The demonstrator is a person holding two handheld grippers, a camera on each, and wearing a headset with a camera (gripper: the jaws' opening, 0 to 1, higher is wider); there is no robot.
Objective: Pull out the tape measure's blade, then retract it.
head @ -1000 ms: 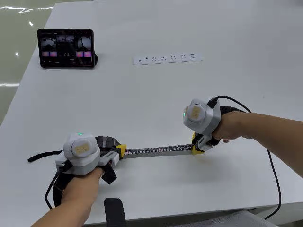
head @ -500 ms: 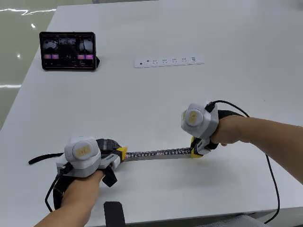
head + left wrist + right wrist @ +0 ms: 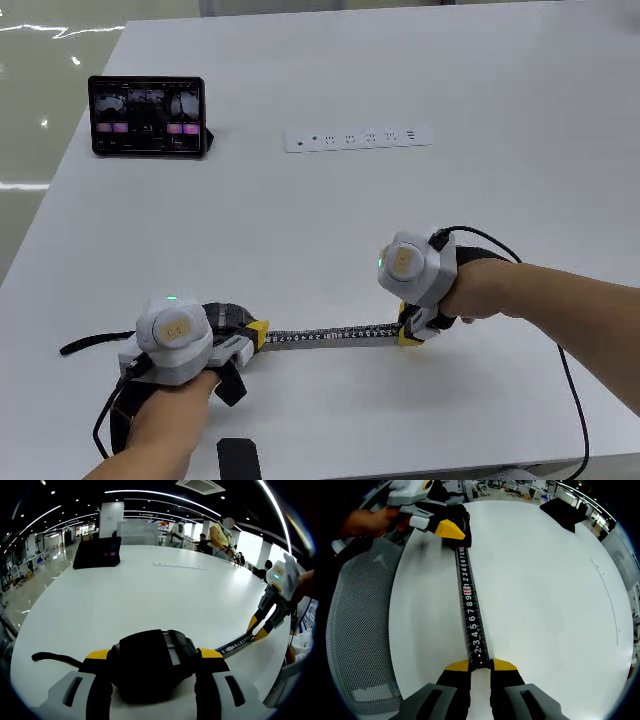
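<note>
A black tape measure case sits on the white table, and my left gripper is shut on it from both sides. In the head view the case lies at the lower left under that gripper. The blade runs flat to the right along the table. My right gripper is shut on the blade's end, its yellow fingertips pinching it; the numbered blade stretches away to the case. The right gripper stands at centre right in the head view.
A dark tablet stands at the back left and a white power strip lies beyond the middle. A black strap trails left from the case. A cable hangs off my right arm near the front edge.
My right gripper has come slightly left toward the case, so the exposed blade is a bit shorter. The left gripper holds the case in place. The head camera has shifted.
</note>
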